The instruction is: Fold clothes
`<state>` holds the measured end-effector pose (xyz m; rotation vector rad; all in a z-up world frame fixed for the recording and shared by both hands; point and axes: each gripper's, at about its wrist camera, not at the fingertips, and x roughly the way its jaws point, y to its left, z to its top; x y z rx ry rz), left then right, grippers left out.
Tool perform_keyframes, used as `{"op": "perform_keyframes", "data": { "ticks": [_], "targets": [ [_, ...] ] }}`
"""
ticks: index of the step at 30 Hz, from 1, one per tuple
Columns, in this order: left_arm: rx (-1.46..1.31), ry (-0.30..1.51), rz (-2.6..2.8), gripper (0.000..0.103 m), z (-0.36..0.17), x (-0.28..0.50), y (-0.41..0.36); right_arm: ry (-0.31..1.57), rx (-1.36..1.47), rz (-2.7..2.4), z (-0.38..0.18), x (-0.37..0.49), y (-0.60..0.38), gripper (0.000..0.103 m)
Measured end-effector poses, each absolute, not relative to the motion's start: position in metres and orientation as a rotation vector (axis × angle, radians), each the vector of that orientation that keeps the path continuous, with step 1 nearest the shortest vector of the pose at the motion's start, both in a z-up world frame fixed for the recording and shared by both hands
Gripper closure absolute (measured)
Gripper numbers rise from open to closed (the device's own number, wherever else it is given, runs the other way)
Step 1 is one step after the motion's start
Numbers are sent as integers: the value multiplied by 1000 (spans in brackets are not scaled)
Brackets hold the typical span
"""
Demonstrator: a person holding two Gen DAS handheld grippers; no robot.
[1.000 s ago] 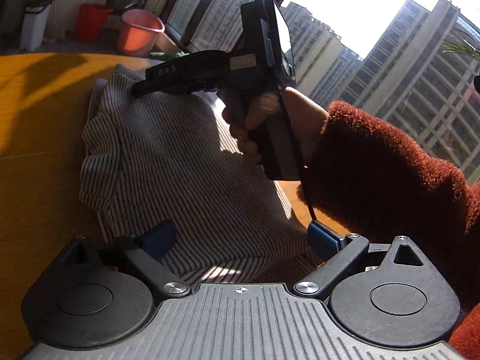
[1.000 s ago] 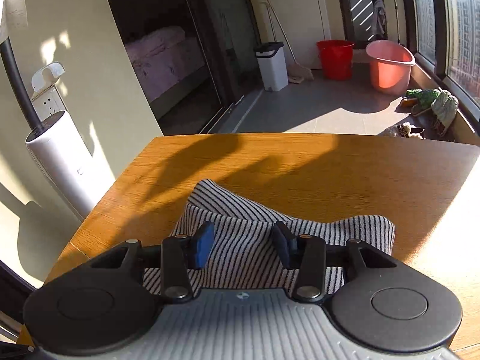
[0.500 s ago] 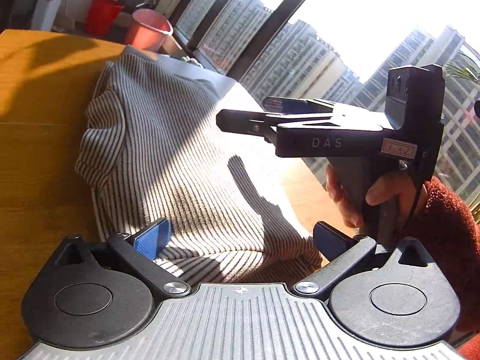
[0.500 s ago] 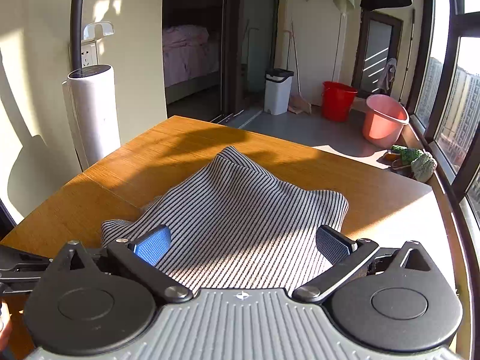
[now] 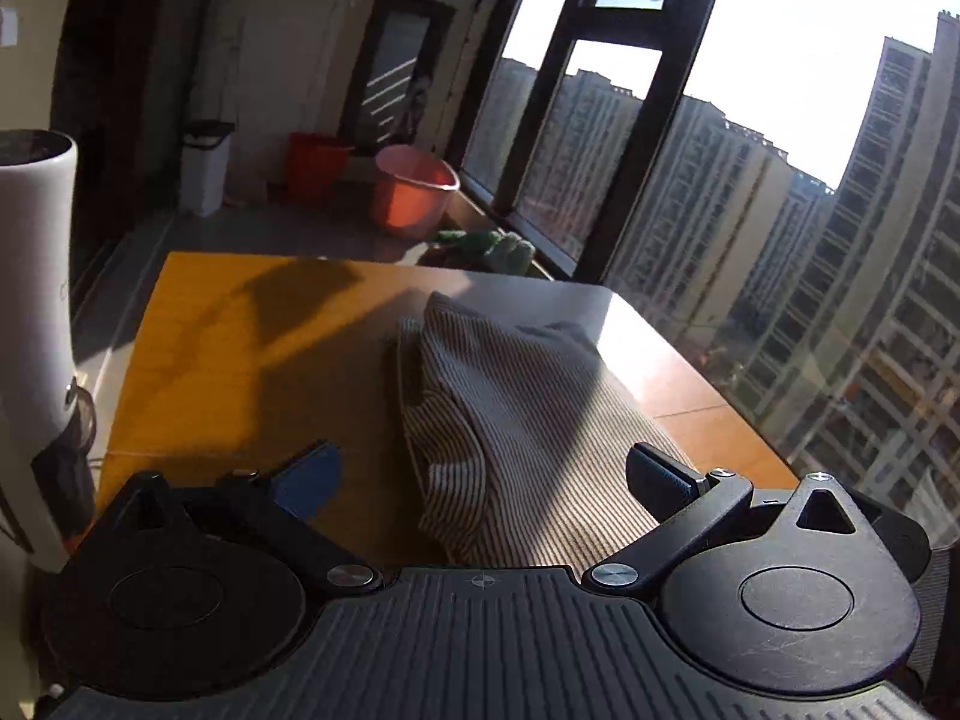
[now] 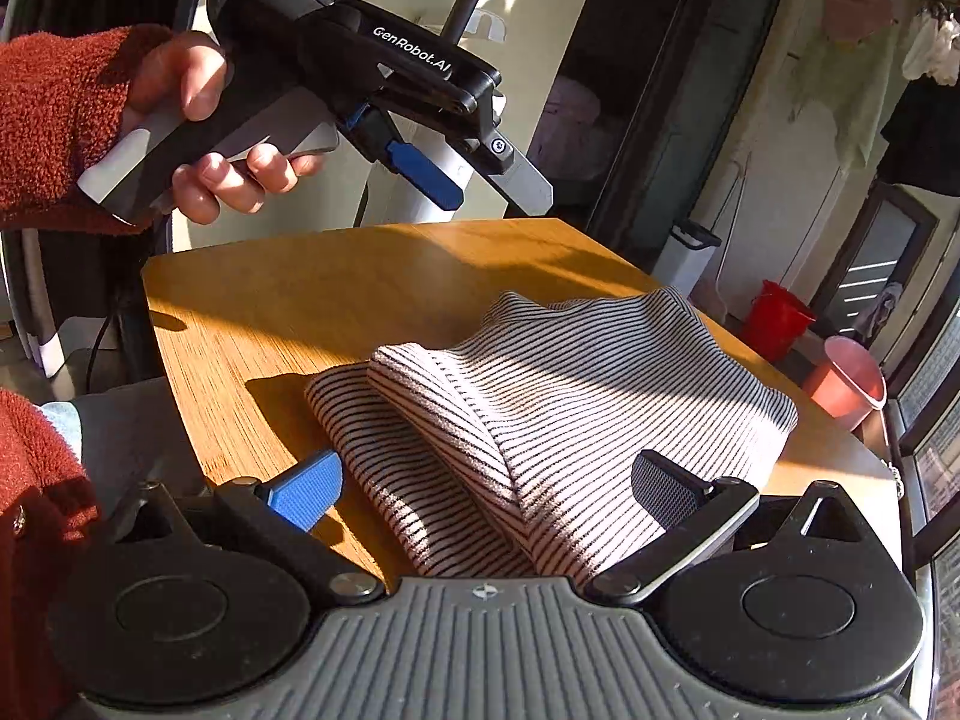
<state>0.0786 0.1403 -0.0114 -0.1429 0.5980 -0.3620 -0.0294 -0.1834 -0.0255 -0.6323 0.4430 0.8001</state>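
Since a second ago our right gripper [image 6: 486, 495] has let go of the striped top [image 6: 576, 396] and spread wide; both have pulled back. Left gripper [image 5: 480, 480] gapes too, empty. The folded top lies on the wooden table [image 6: 288, 312], pink bucket [image 5: 414, 189] beyond.

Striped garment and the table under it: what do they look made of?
Garment: soft ribbed knit, probably cotton or a blend; fine dark stripes on pale cloth, limp rounded folds. Table: wood or wood-look veneer; warm orange grain lines, smooth finish with sun glare. Solid or laminate, cannot tell.
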Motion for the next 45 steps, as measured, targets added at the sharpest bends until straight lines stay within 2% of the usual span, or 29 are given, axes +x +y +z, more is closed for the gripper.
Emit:
{"op": "perform_keyframes", "data": {
  "ticks": [2,5,10,14,20,28,31,34,36,39,45],
  "targets": [
    [-69,596,-359,0,-6,70,140,439,-698,805,-38,-29,-170,3],
    [1,586,-345,0,1,71,141,510,-611,793,-36,-9,-169,4],
    [-314,622,-475,0,-2,73,160,651,-347,757,-37,25,-195,3],
    [-618,764,-538,0,-24,92,165,636,-393,746,-41,16,-195,1],
    [-811,783,-650,0,-41,99,159,609,-407,735,-45,7,-199,0],
    [-887,795,-670,0,-54,104,154,590,-423,731,-46,8,-196,0],
    [-797,785,-620,0,-51,103,154,532,-514,732,-43,-4,-189,0],
    [-569,754,-552,0,-39,96,150,448,-628,784,-42,-20,-181,2],
    [-367,724,-533,0,-32,89,141,435,-667,816,-43,-26,-175,9],
    [-68,685,-520,0,-27,76,123,577,-519,822,-38,-4,-177,14],
    [325,593,-628,0,-34,47,94,810,10,824,-23,53,-210,16]
  ]
}}
